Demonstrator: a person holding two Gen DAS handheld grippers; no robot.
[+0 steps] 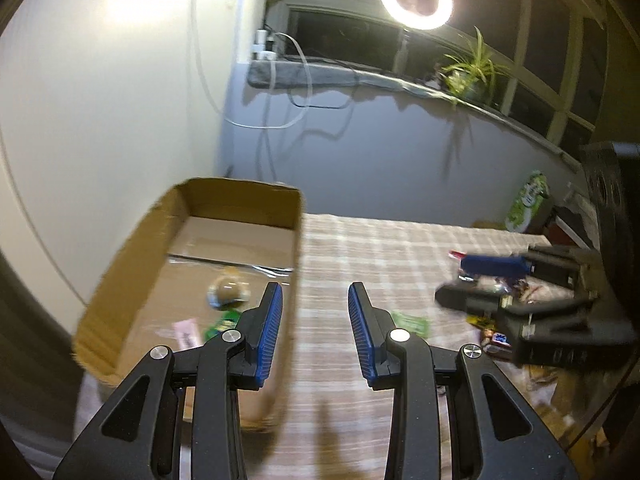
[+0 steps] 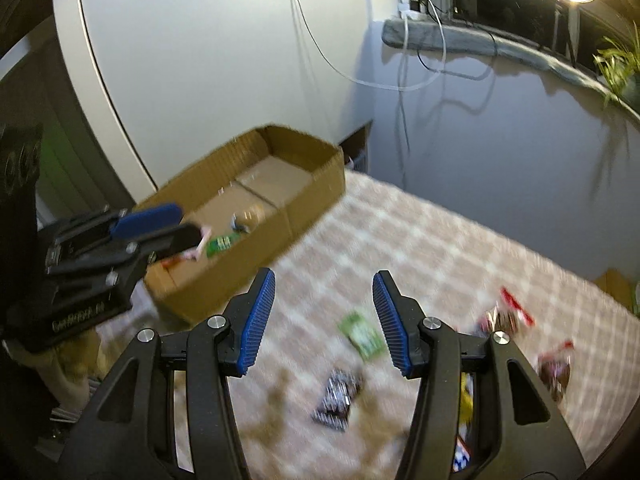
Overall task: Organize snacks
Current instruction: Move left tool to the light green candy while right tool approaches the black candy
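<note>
the snacks are judged to be light, soft-wrapped packets that crinkle and slide under a pinch; a hold across the flat middle of a wrapper, not on a loose crimped end, is judged the safest. they are found in two places. some already lie in the cardboard box point(image 1: 224, 240): a round brownish item point(image 1: 227, 291), a green packet point(image 1: 222, 323) and a pale pink one point(image 1: 186, 332). others are scattered on the checked tablecloth point(image 2: 420, 240): a green sachet point(image 2: 362, 336), a dark foil-look wrapper point(image 2: 338, 398), a red-ended pack point(image 2: 506, 314) and a dark red one point(image 2: 554, 368) near the right edge.

the box is shallow, open-topped corrugated card with a taped seam across its floor; it is stiff but light, so it is judged likely to shift if nudged. the cloth is woven, in beige and white squares, and is expected to offer some friction.

the left gripper point(image 1: 315, 334) is seen with its ribbed blue pads apart and nothing between them, poised over the box's near wall. the right gripper point(image 2: 323, 322) is likewise spread and empty above the cloth, with the green sachet just beyond its right finger. both views are blurred, so print on the wrappers cannot be read.
</note>
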